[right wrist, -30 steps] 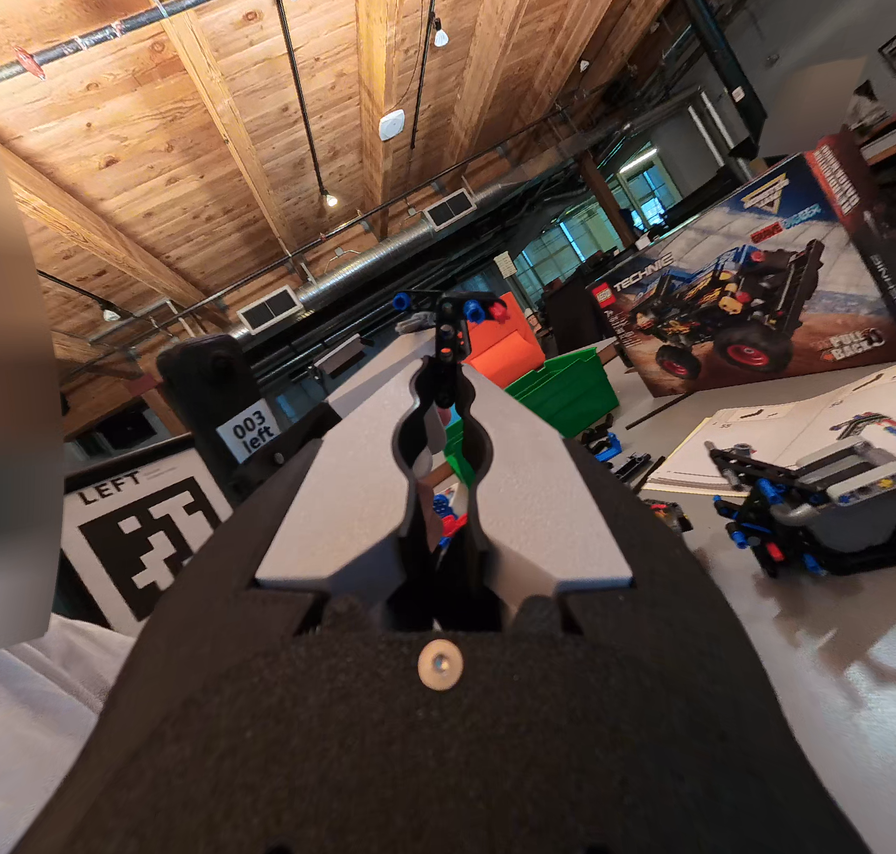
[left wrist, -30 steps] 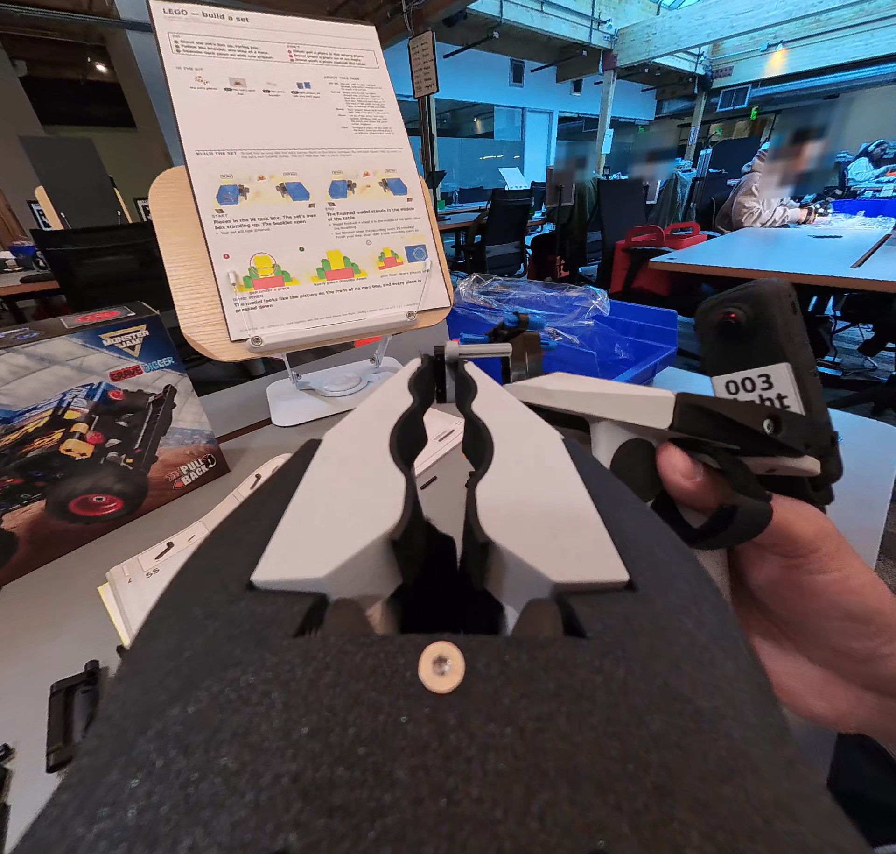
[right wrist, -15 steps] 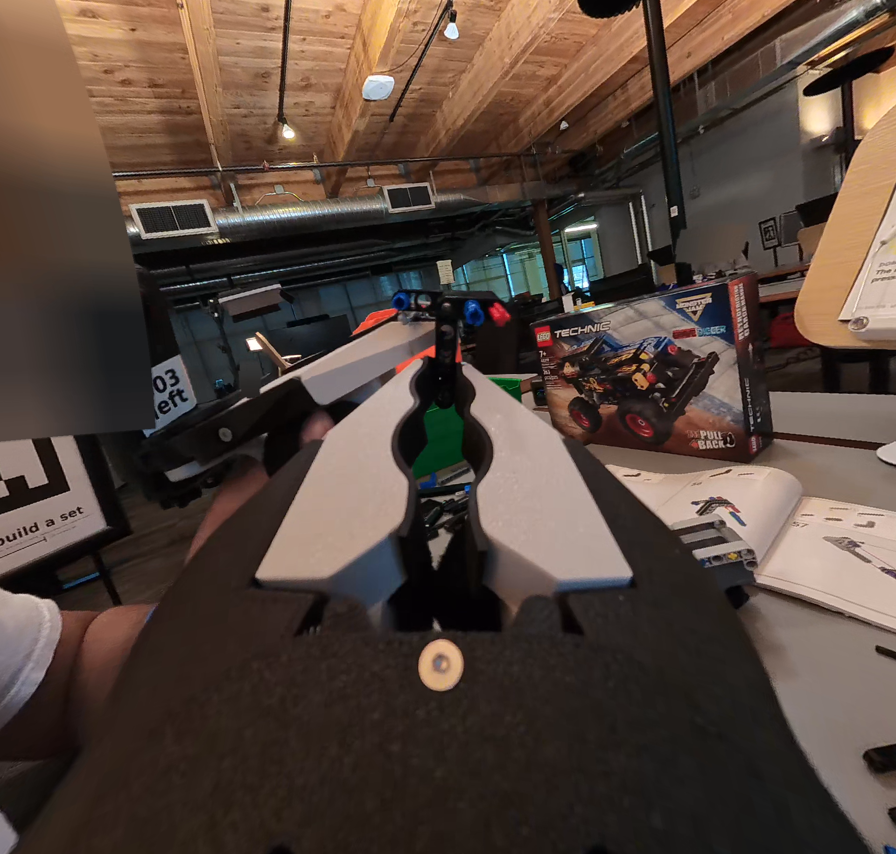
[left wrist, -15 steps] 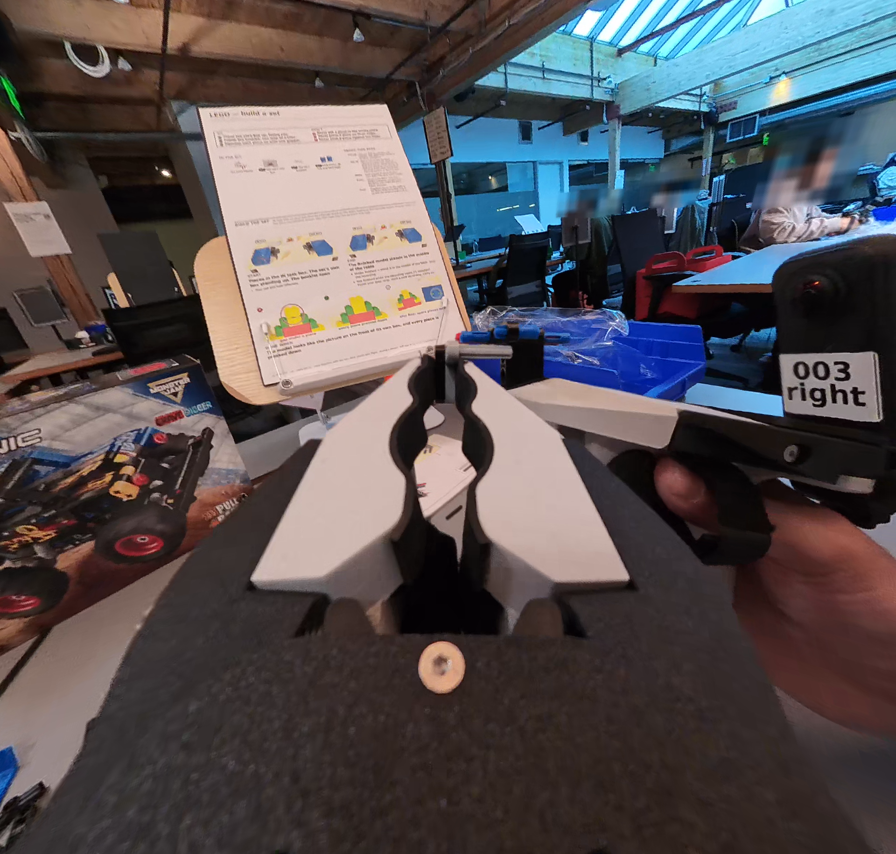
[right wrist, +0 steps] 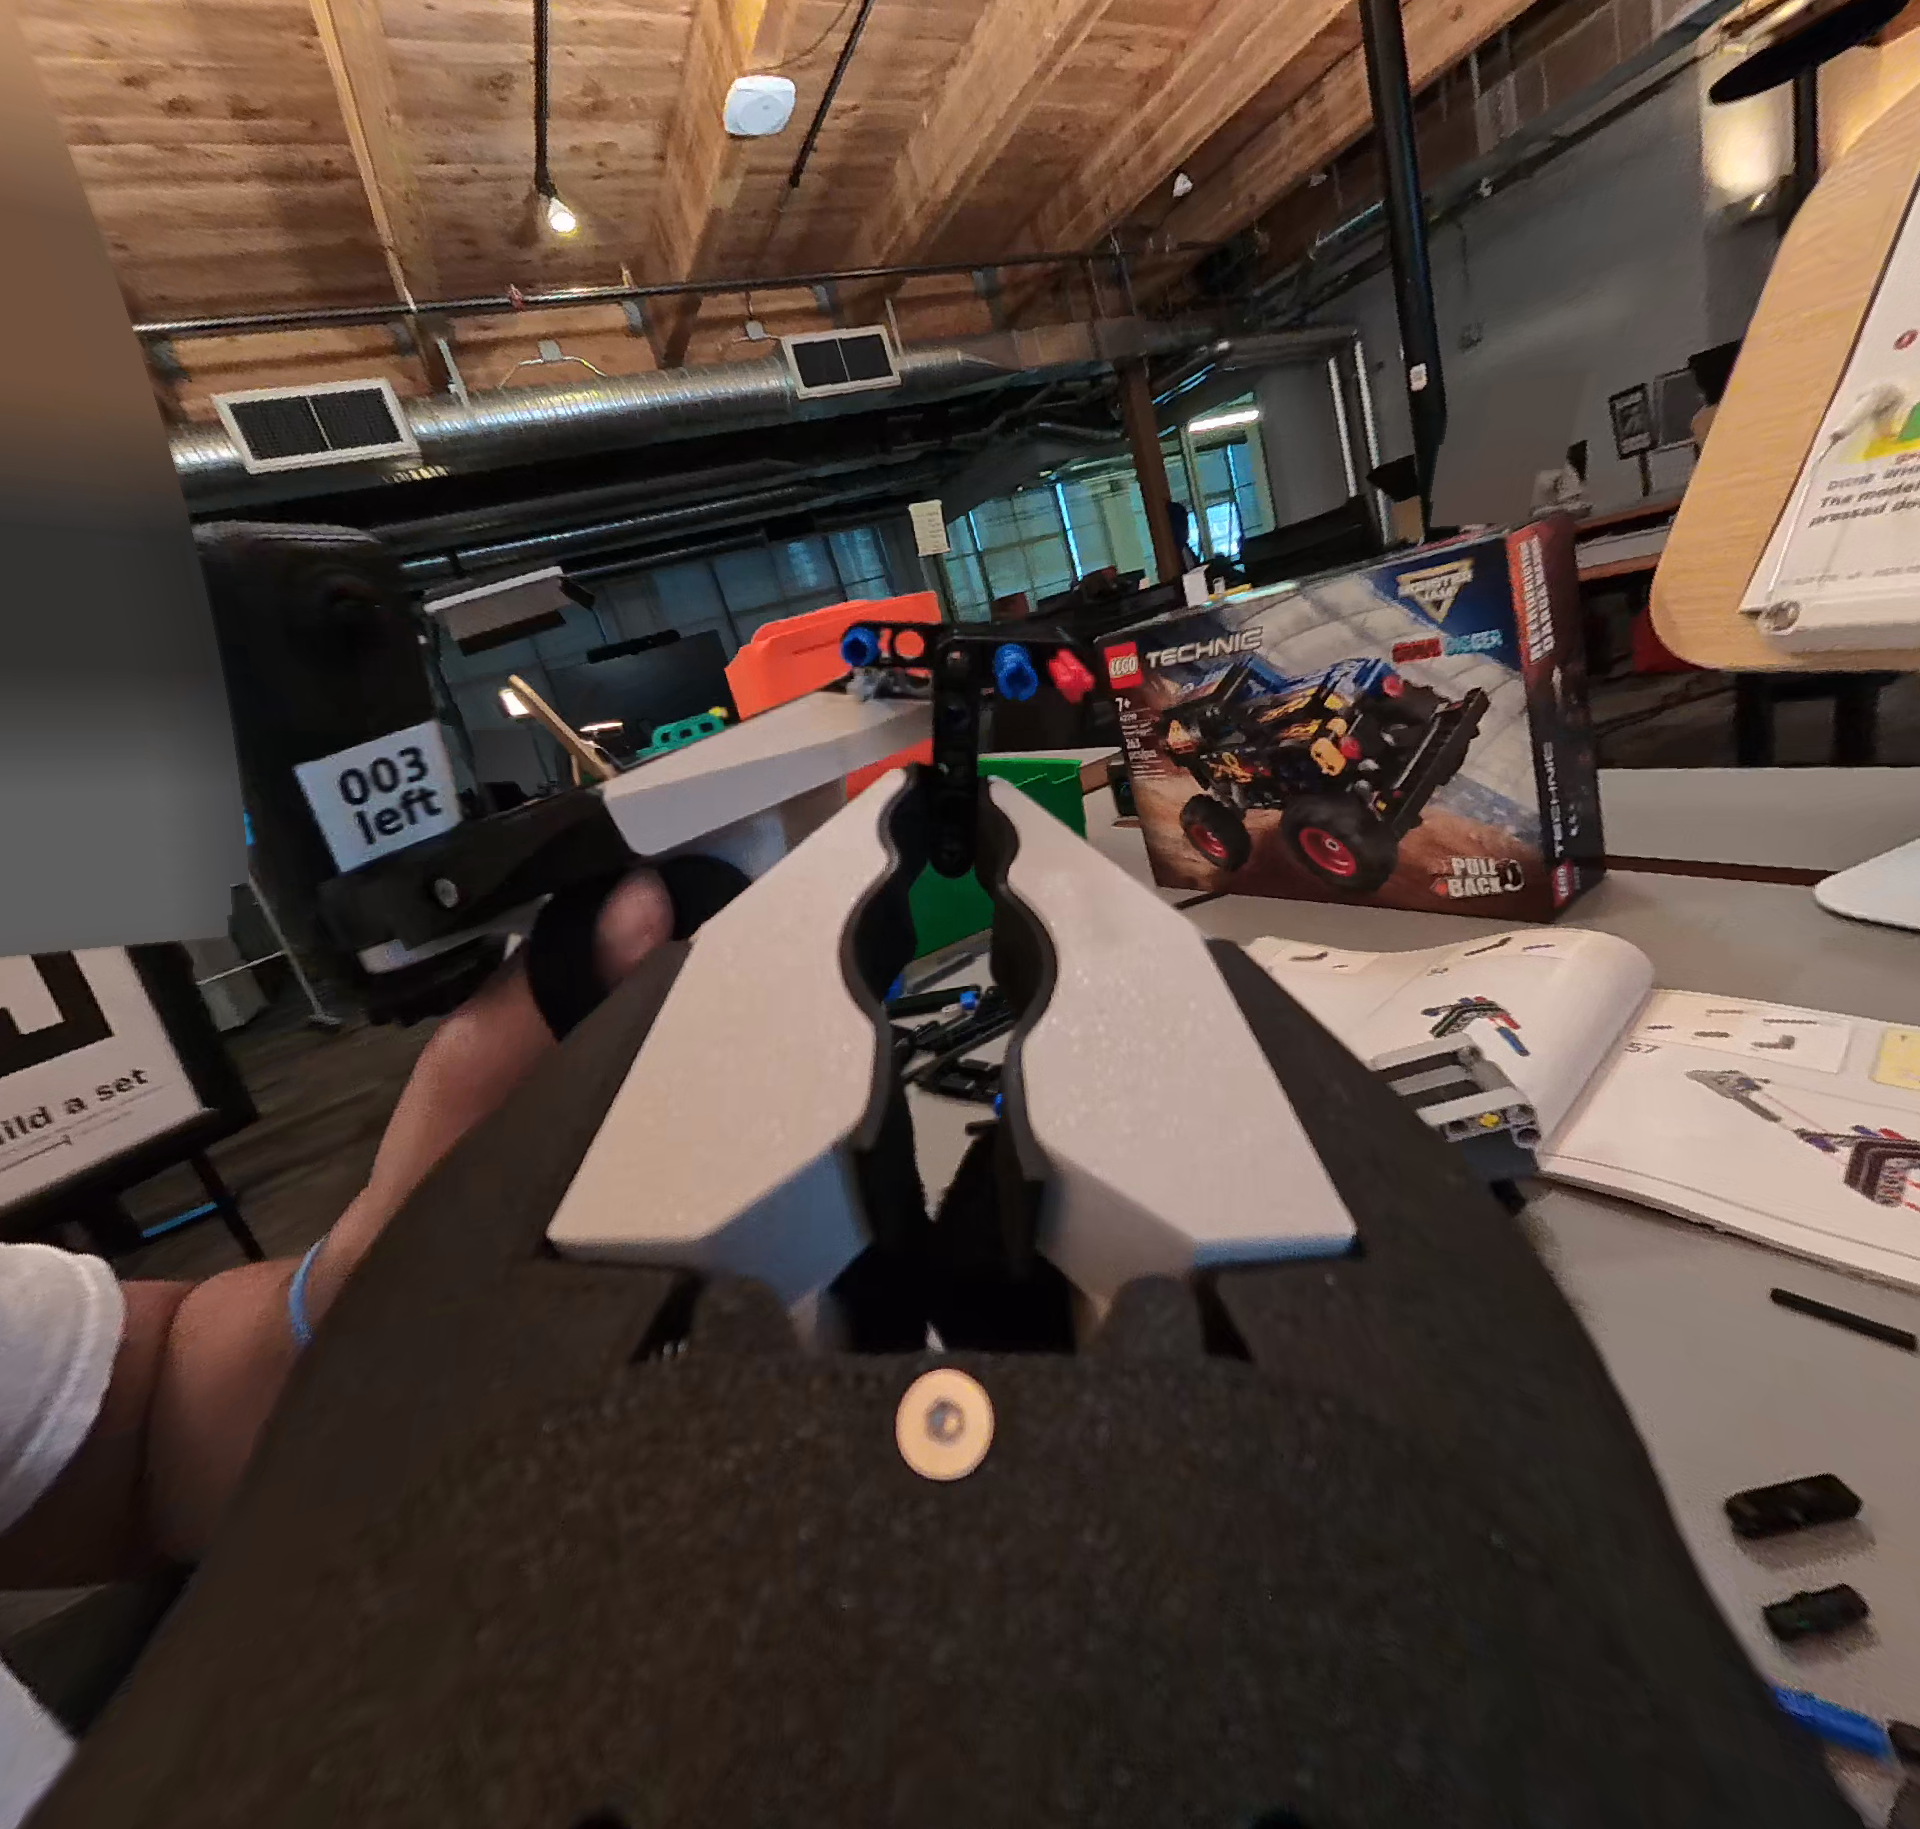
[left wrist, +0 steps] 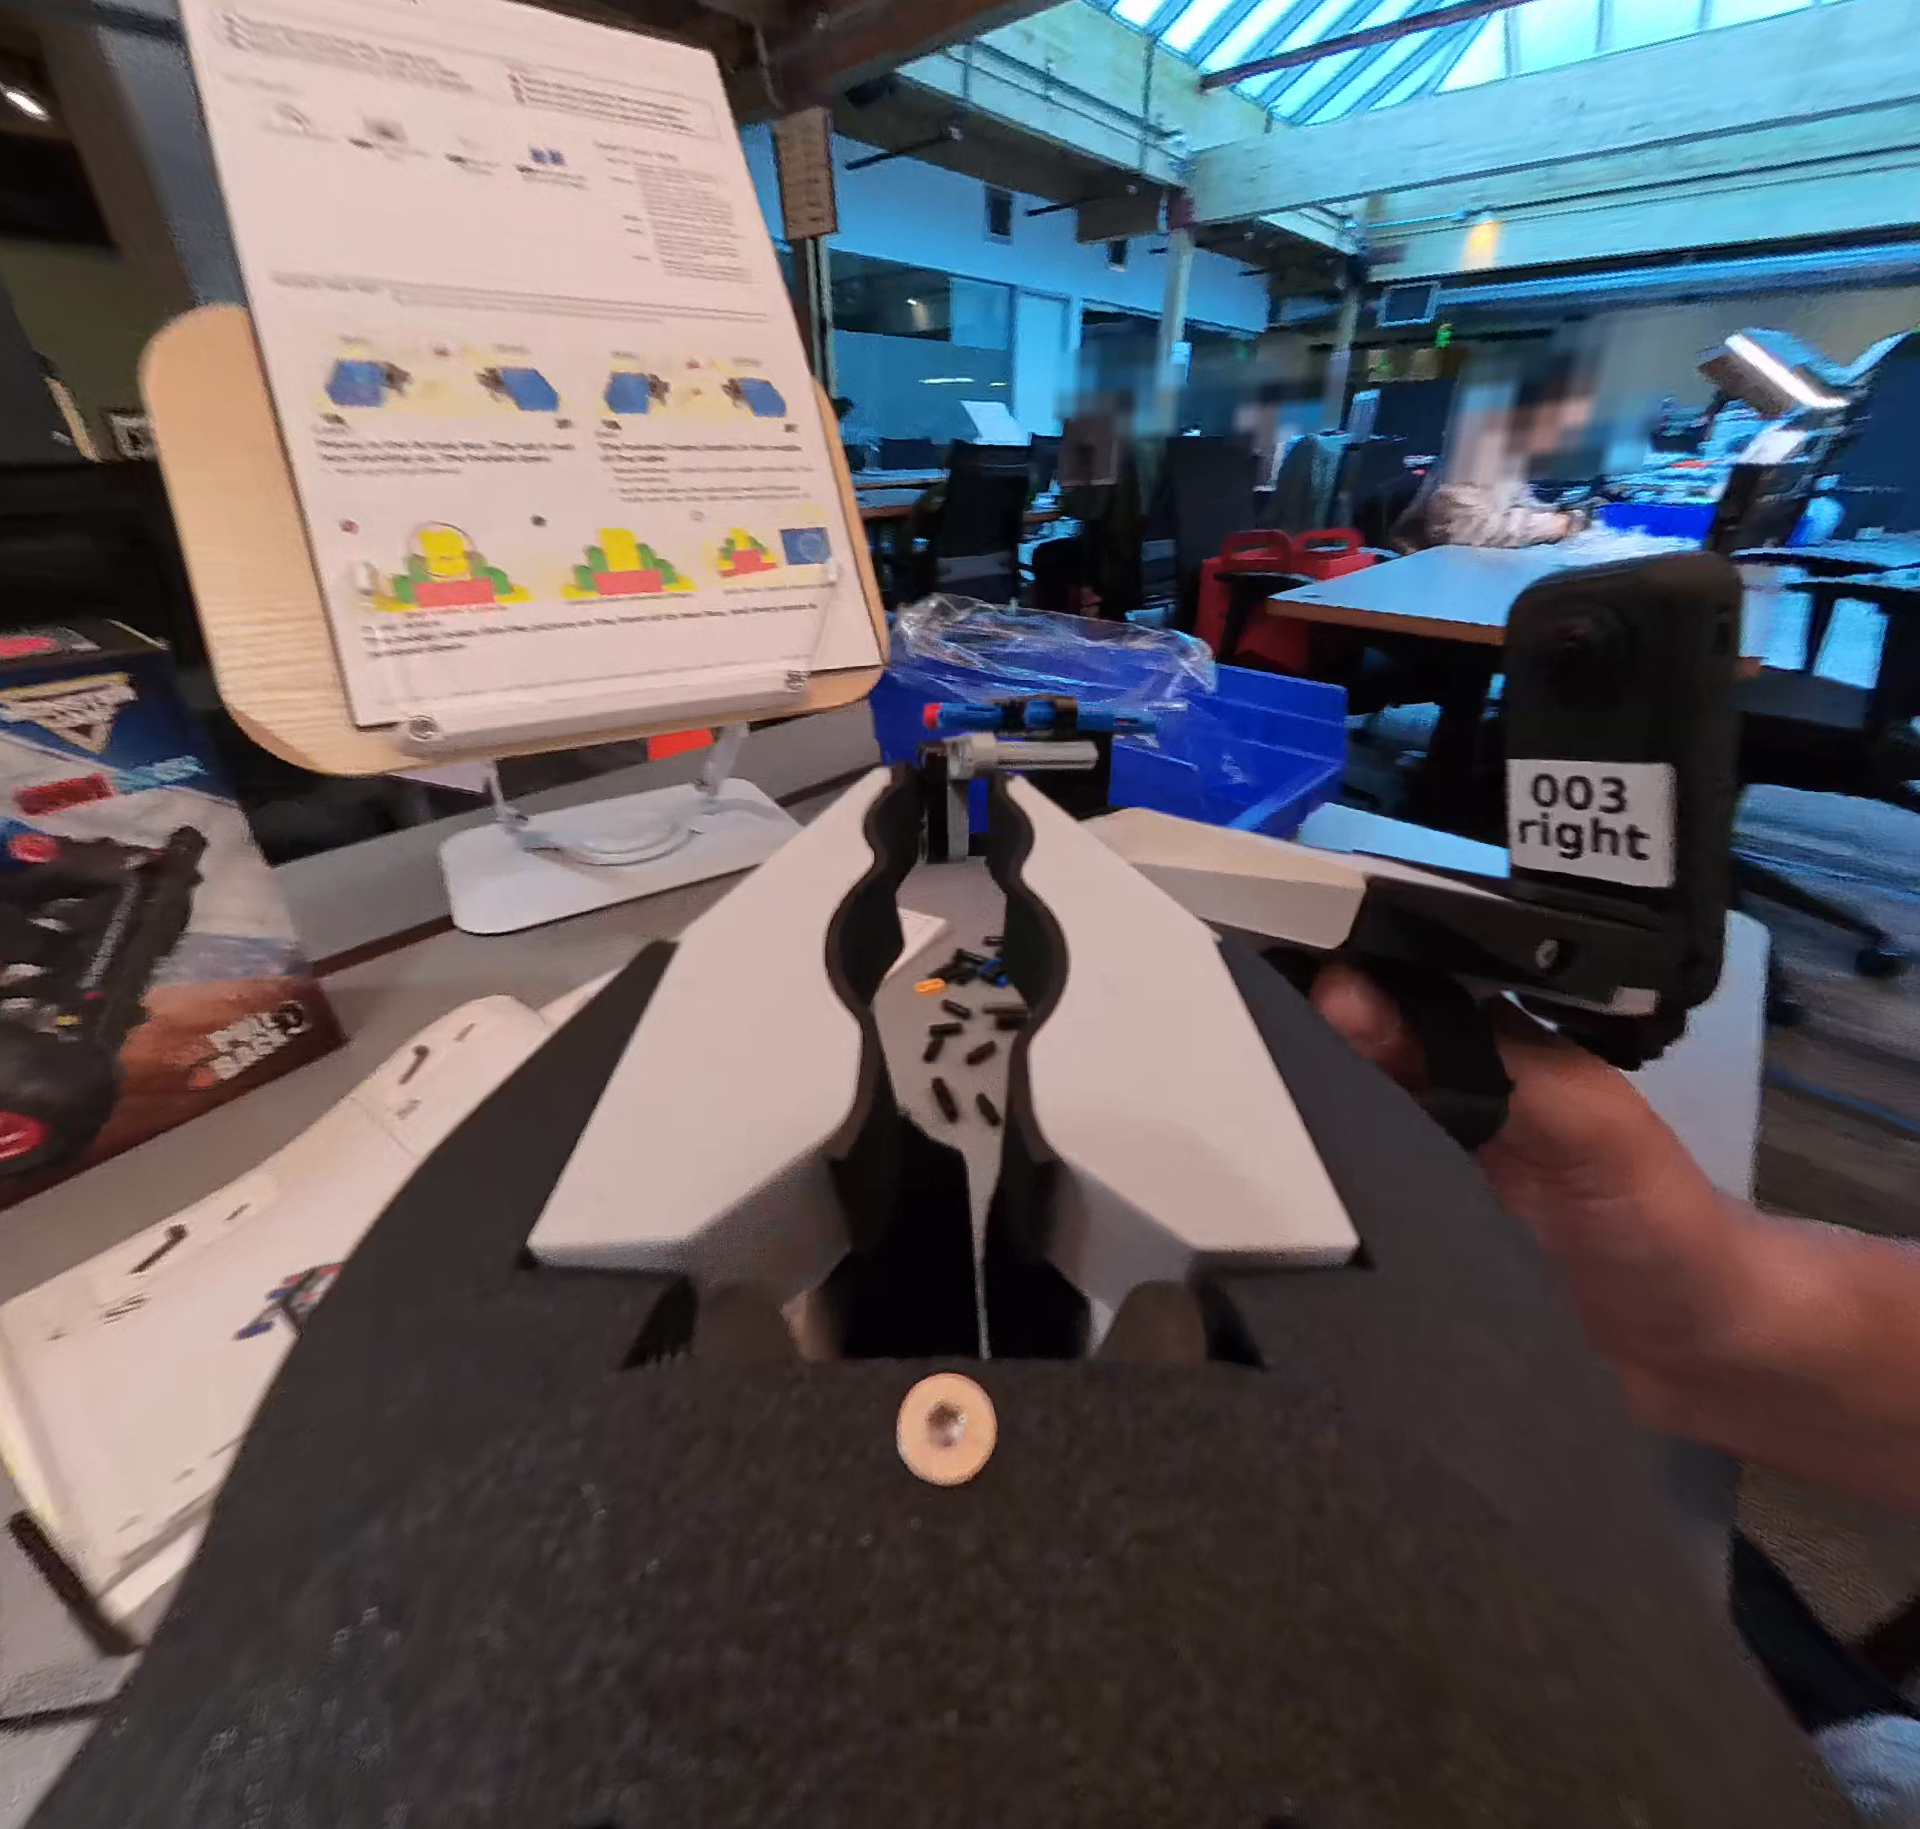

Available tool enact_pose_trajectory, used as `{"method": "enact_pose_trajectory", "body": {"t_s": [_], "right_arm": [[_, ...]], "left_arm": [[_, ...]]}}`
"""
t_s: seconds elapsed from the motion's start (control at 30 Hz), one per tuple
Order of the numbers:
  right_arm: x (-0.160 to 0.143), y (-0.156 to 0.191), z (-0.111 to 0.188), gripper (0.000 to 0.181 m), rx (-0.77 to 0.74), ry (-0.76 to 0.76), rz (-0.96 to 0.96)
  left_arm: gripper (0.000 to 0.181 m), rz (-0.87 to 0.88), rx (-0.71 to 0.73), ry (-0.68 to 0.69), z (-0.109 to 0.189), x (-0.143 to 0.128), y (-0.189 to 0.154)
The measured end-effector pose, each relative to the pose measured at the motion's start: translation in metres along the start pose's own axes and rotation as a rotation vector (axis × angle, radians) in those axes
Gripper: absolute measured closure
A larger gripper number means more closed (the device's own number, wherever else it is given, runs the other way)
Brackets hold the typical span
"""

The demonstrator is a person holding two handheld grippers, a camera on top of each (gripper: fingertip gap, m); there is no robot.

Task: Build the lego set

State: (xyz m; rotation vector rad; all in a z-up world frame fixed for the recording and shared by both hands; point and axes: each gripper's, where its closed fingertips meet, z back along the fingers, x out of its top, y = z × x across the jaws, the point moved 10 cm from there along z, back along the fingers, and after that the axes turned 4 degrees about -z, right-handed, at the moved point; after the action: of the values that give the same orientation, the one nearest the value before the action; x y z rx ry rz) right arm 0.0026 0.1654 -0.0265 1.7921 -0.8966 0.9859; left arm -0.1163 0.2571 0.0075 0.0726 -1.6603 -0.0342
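Note:
My left gripper (left wrist: 948, 792) is shut on a small grey L-shaped piece (left wrist: 951, 818) with a grey axle (left wrist: 1039, 753) sticking out to the right. My right gripper (right wrist: 951, 792) is shut on an upright black beam (right wrist: 954, 730) whose crossbar carries blue pins (right wrist: 1010, 671) and a red pin (right wrist: 1070, 673). Both are held up in the air. In the left wrist view this black part (left wrist: 1023, 711) sits just behind the grey piece. I cannot tell whether the two pieces touch.
An instruction sheet on a wooden stand (left wrist: 520, 377) and a blue bin (left wrist: 1247, 740) stand behind. The set box (right wrist: 1351, 740), an open booklet (right wrist: 1662, 1083) and a grey built part (right wrist: 1455, 1104) are on the table. Loose black pins (left wrist: 966, 1041) lie below. Left and right tips are no more than a few centimetres apart.
The right wrist view has tilted down from the ceiling to level. The two held pieces stay close together, and both grippers remain shut on them.

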Motion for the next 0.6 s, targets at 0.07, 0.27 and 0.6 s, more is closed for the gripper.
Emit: {"method": "enact_pose_trajectory", "body": {"t_s": [0.07, 0.27, 0.6], "right_arm": [[0.001, -0.001, -0.001, 0.175, 0.023, 0.021, -0.046], [0.003, -0.009, -0.001, 0.174, 0.075, 0.079, -0.214], [-0.002, -0.022, -0.004, 0.175, 0.152, 0.176, -0.475]], "left_arm": [[0.17, -0.001, -0.038, 0.004, 0.0, 0.002, 0.004], [0.173, -0.073, -0.043, 0.08, -0.002, 0.002, 0.007], [0.174, -0.161, -0.055, 0.144, -0.004, -0.002, 0.011]]}}
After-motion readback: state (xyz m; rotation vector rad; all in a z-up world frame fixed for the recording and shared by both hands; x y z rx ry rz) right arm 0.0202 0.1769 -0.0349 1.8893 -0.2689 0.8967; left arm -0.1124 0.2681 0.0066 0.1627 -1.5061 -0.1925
